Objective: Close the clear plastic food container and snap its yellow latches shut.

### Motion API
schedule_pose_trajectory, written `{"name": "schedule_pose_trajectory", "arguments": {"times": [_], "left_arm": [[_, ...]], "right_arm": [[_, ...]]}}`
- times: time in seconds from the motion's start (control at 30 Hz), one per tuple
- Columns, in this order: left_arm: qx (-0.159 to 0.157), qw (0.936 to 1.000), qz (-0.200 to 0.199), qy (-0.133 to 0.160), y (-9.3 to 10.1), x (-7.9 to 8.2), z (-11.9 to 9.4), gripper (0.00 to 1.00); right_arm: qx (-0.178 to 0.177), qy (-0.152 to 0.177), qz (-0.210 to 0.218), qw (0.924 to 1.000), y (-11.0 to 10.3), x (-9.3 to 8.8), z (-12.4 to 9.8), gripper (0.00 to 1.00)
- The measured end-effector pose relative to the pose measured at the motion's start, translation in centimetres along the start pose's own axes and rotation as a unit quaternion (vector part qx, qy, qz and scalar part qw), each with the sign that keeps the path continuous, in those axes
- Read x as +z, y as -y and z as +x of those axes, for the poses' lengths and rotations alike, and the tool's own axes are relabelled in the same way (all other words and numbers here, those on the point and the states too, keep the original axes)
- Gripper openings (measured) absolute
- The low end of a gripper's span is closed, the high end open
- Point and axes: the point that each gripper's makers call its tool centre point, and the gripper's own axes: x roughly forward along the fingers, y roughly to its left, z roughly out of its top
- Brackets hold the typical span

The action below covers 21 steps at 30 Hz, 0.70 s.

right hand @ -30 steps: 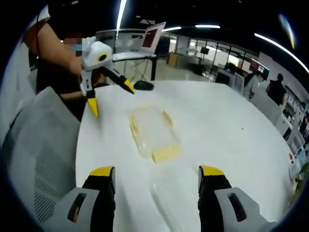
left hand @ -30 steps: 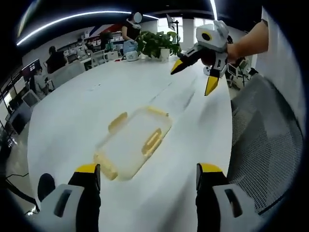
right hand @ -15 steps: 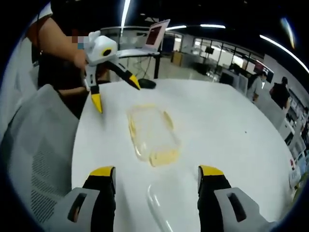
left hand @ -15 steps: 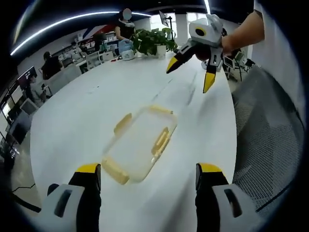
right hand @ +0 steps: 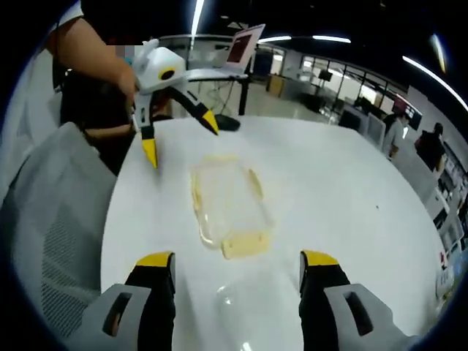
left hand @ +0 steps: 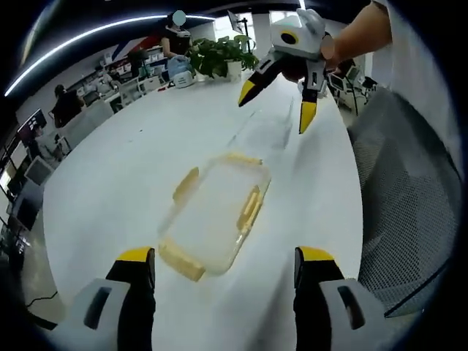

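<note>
The clear plastic container (left hand: 216, 216) lies on the white table (left hand: 124, 161) with no lid on it. Its yellow latches (left hand: 252, 206) stick out from its sides. The clear lid (left hand: 267, 131) lies apart on the table beyond it, under my right gripper (left hand: 276, 106), which hangs open above the table. My left gripper (left hand: 225, 267) is open, just short of the container. In the right gripper view the container (right hand: 227, 201) lies ahead. The lid (right hand: 241, 314) lies between the open jaws of my right gripper (right hand: 238, 265). The left gripper (right hand: 180, 139) hovers open beyond.
A grey mesh chair (left hand: 402, 183) stands at the table's edge beside the person holding the grippers. Potted plants (left hand: 219, 55) stand at the table's far end. A laptop (right hand: 245, 47) and a black mouse (right hand: 227, 124) sit past the container. People sit at desks in the background.
Both grippers have come a little closer to the container, and more of the lid now shows between the right jaws. Container and lid have stayed in place.
</note>
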Motion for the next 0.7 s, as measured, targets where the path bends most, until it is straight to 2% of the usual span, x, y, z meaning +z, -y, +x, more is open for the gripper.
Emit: {"name": "schedule_pose_trajectory", "arguments": {"times": [0.3, 0.53, 0.7], "left_arm": [[-0.005, 0.9996, 0.022, -0.014, -1.0, -0.5, 0.3, 0.76], [-0.009, 0.9996, 0.023, -0.016, -1.8, -0.7, 0.4, 0.76], [-0.013, 0.999, 0.035, -0.026, -2.2, -1.1, 0.7, 0.74]], "right_arm": [[0.009, -0.004, -0.011, 0.9999, 0.4, 0.5, 1.0, 0.69], [0.022, -0.005, -0.018, 0.9996, 0.4, 1.3, 1.5, 0.69], [0.034, -0.016, -0.026, 0.9989, 0.2, 1.0, 2.2, 0.67]]}}
